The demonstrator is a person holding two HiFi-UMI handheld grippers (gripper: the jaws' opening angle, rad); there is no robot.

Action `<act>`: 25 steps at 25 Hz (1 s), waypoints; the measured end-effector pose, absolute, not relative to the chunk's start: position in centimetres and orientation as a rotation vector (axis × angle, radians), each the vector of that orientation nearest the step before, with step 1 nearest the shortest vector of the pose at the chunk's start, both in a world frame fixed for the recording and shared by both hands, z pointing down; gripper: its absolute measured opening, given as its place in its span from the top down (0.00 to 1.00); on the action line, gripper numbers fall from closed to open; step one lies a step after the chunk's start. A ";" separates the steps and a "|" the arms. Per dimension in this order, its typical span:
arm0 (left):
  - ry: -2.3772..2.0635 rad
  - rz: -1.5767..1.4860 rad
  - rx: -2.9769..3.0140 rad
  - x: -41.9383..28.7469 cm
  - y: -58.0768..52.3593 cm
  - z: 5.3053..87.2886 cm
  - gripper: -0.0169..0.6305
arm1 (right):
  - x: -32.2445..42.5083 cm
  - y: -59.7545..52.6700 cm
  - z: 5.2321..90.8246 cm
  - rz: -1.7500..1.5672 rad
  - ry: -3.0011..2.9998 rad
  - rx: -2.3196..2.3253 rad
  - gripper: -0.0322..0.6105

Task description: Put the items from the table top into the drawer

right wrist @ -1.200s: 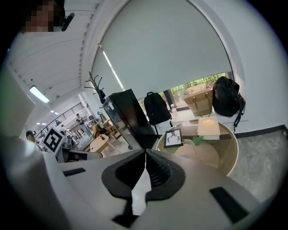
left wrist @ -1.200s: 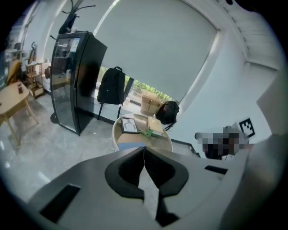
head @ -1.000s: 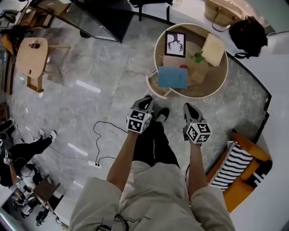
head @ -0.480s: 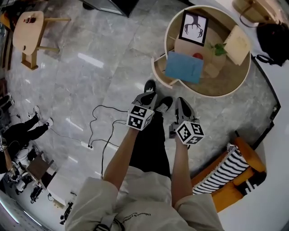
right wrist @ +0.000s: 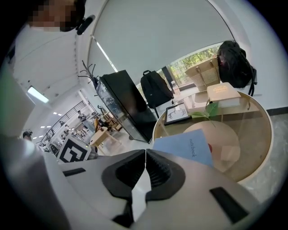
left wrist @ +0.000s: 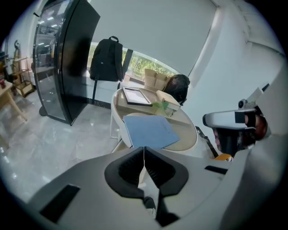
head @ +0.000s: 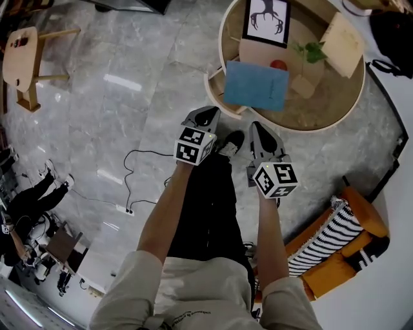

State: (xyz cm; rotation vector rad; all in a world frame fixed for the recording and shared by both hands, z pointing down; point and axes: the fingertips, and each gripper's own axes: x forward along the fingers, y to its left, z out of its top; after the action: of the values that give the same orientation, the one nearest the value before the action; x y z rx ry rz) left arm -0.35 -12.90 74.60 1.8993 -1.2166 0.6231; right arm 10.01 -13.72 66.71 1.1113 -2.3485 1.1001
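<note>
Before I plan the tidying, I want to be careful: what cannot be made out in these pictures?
- Red object: head view, partly covered by the blue notebook; what it is stays unclear.
- Framed picture: head view, top cut off by the upper edge.
- Drawer's inside: shown in no view; the jutting piece beside the notebook may be the drawer.

Bright, even light from daylight plus ceiling lamps. The polished floor [head: 97, 129] carries white glare streaks, and only soft shadows fall under the round table [head: 303, 129]. All three views are heavy fisheye: straight lines bow near the rim, and both gripper views have black vignetted corners. In the gripper views the window [left wrist: 148, 63] behind the table is washed out pale and the near foreground is slightly soft, while mid-distance stays sharp; the head view is crisp at the centre.
</note>
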 end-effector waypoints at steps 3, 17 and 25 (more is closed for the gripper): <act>-1.199 0.564 1.889 -0.1 -14.3 76.5 0.94 | 9.8 -13.5 68.7 1.086 -2.350 1.083 0.90; -1.056 0.077 1.672 0.0 -18.1 83.2 0.62 | 7.1 -13.6 75.7 1.025 -2.308 0.955 0.90; -0.964 0.060 1.698 2.5 -19.0 84.2 0.63 | 6.7 -14.1 77.0 0.990 -2.285 0.942 0.90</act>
State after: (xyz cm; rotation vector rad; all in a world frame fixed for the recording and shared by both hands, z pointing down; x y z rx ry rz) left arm 2.48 -18.99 84.25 1.6982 -0.9638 0.0603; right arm 6.66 -14.06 77.04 0.9418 -2.2851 0.9904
